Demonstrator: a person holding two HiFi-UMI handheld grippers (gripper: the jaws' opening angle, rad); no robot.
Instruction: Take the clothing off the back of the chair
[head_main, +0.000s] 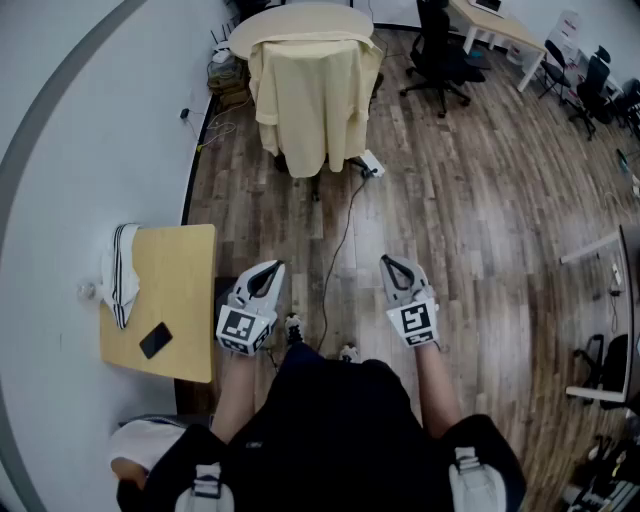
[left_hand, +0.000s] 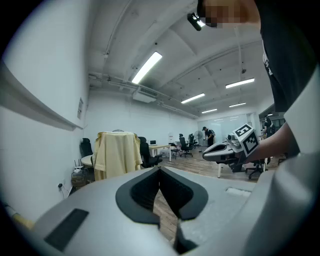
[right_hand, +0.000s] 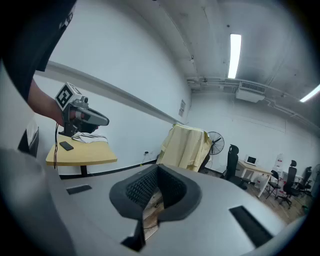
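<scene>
A pale yellow garment (head_main: 310, 95) hangs over the back of a chair at the far end of the wood floor. It also shows in the left gripper view, as the garment (left_hand: 117, 152), and in the right gripper view, as the garment (right_hand: 187, 147). Both grippers are held side by side close to the person's body, far short of the chair. My left gripper (head_main: 272, 268) is shut with nothing in it, its tips meeting (left_hand: 160, 170). My right gripper (head_main: 388, 262) is likewise shut and empty (right_hand: 158, 167). Each gripper points roughly toward the chair.
A small wooden table (head_main: 190, 260) stands against the left wall with a striped cloth (head_main: 122, 275) and a phone (head_main: 155, 340) on it. A black cable (head_main: 340, 240) runs along the floor toward the chair. A round table (head_main: 300, 15) and a black office chair (head_main: 440, 50) stand behind.
</scene>
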